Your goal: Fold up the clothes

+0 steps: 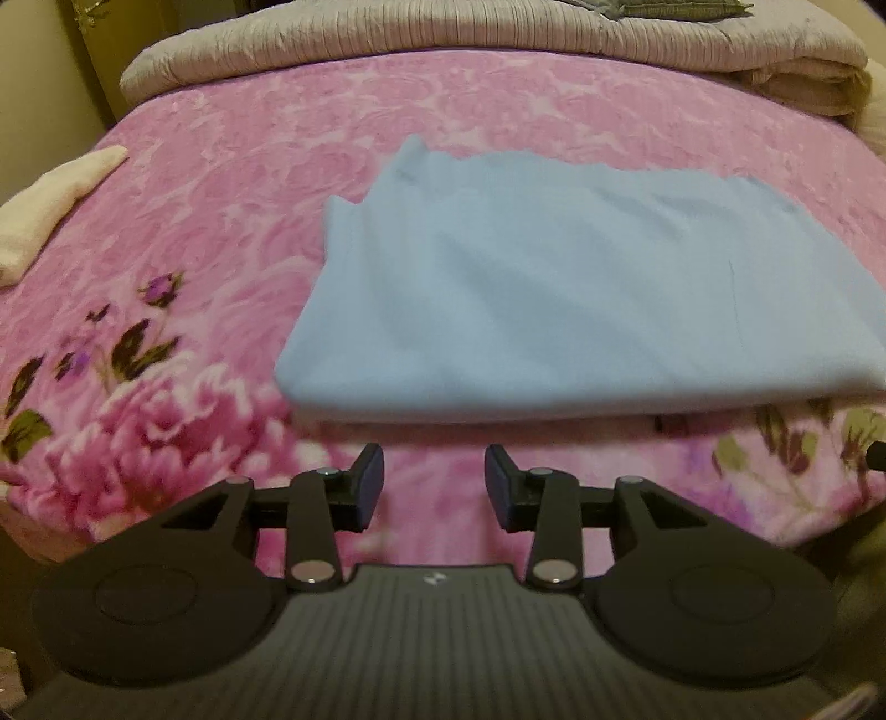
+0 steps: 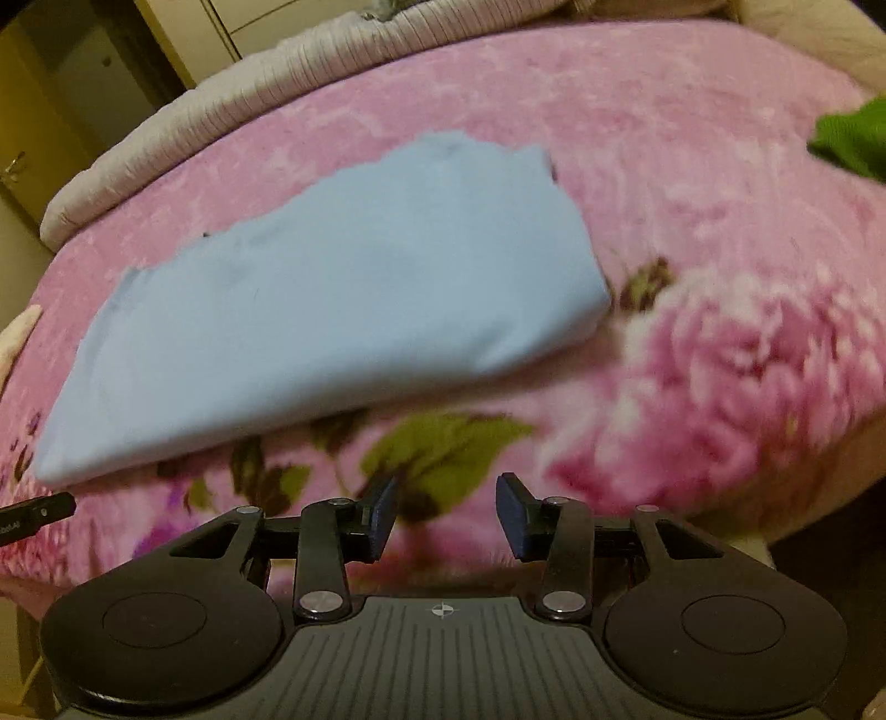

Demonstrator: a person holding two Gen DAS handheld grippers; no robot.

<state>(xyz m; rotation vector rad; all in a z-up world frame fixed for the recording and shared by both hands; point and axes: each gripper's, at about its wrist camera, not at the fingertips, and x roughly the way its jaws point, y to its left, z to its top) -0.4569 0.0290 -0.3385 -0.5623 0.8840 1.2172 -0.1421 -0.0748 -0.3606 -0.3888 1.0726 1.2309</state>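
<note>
A pink floral blanket (image 1: 221, 183) covers the bed, with a folded grey quilt (image 1: 443, 33) along its far edge. The folded light-blue garment (image 1: 554, 277) lies flat on the blanket, a cream cloth (image 1: 50, 205) and a green cloth (image 2: 853, 138) well apart from it. The left gripper (image 1: 434, 482) and right gripper (image 2: 446, 515) hover just short of the garment's near edge, jaws parted, holding nothing.

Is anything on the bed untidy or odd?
Only a little. The blue cloth is folded, but its far edge is uneven, with one corner sticking up. It lies flat on the pink blanket. Both grippers, left and right, are open and empty.
</note>
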